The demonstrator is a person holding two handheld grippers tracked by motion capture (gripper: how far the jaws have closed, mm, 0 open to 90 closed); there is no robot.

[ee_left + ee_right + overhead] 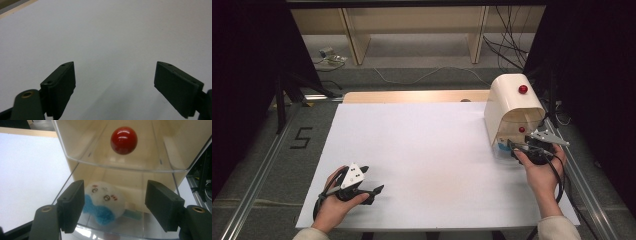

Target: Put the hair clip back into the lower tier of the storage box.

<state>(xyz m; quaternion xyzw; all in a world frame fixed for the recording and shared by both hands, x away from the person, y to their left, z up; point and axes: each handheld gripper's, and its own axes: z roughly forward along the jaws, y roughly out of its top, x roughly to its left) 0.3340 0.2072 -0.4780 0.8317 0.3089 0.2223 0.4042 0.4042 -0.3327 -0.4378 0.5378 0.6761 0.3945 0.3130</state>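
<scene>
Both tools gape empty, the right tool facing a plush toy seemingly inside the box.

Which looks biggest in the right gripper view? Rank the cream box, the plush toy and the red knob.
1. cream box, running past the frame edges.
2. plush toy, white and blue, inside the box.
3. red knob, on the clear raised door.

A white board covers the table, leaving a strip of bare wood along the far edge. Beyond the far edge stand pale wooden shelf legs; cables lie on the floor. A "5" is marked beside the left edge.
</scene>
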